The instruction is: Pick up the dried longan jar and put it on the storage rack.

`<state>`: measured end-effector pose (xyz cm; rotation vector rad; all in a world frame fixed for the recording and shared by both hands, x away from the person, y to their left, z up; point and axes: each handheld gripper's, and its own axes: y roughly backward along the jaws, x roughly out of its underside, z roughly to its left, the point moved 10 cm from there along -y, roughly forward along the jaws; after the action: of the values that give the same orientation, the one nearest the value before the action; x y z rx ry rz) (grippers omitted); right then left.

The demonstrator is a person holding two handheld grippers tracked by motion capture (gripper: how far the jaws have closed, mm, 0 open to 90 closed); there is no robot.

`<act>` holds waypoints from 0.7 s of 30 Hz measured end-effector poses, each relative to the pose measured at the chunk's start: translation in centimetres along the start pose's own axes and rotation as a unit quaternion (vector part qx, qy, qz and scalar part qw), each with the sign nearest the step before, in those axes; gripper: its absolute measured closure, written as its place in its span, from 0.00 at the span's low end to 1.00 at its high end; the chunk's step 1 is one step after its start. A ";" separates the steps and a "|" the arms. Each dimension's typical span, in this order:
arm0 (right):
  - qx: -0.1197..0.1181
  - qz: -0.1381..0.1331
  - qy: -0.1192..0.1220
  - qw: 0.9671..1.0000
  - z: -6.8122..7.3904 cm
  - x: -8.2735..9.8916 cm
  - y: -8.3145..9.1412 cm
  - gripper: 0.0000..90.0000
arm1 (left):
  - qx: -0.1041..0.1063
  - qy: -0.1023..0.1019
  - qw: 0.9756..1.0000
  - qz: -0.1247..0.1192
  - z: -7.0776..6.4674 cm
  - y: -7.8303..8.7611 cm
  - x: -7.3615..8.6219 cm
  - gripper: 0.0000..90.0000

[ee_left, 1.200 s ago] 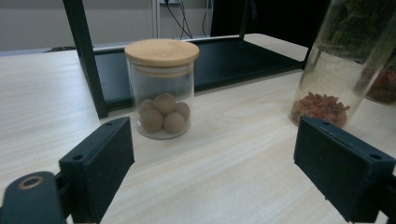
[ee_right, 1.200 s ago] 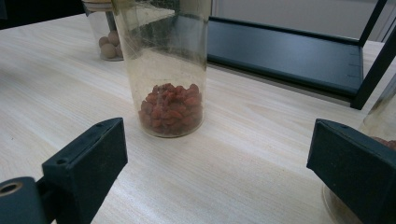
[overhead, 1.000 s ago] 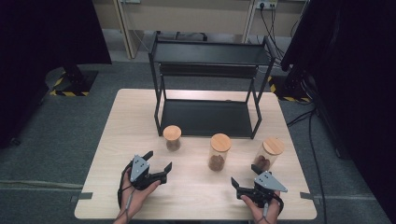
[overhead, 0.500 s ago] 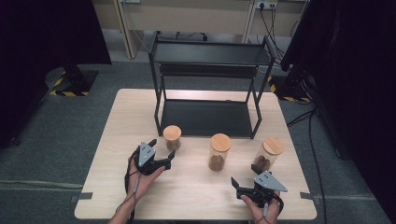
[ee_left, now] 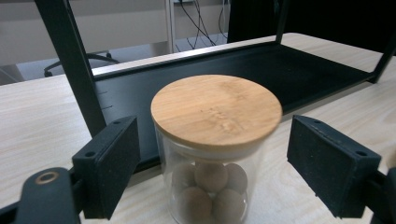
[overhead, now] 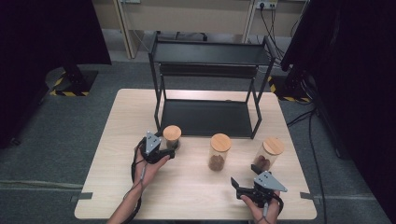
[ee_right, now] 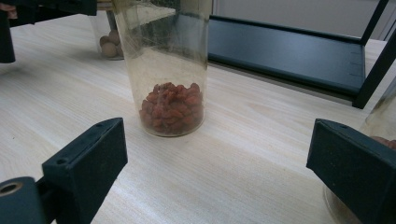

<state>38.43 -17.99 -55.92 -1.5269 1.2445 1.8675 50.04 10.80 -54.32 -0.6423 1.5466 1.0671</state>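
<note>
The left hand-held gripper [ee_left: 210, 163] was set around the short jar [ee_left: 212, 154], jaws apart at 9 and 3 o'clock; they had just been closing, pads not yet touching glass. For a sound grasp, the glass below the lid [ee_left: 216, 110] should be centred and squeezed evenly. The jar, holding brown balls, stood on the desk [overhead: 187, 186] at the rack's [overhead: 208, 116] 7 o'clock corner. The right hand-held gripper [overhead: 243, 178] was held open.

We see a pale wooden table [overhead: 121, 186] carrying a black two-tier rack [overhead: 205, 116] at its far side. In front of the rack three lidded glass jars stand in a row: a short one [overhead: 171, 136] left, a taller one [overhead: 219, 151] mid, another [overhead: 268, 154] right.
</note>
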 end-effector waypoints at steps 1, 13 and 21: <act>0.000 0.000 0.001 1.000 0.0 0.0 0.0 0.06 | -0.001 0.002 1.000 0.001 0.0 -0.2 0.0 0.19; 0.000 0.002 0.005 1.000 0.1 0.0 0.0 0.06 | -0.004 -0.010 1.000 0.015 0.0 -1.9 0.2 0.24; -0.001 0.002 0.005 1.000 0.1 0.0 0.0 0.06 | 0.000 -0.004 1.000 0.014 -0.1 -2.0 0.1 0.28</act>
<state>38.41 -17.91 -55.95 -1.5371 1.2515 1.8663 51.65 9.88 -55.03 -0.6177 1.5518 1.0897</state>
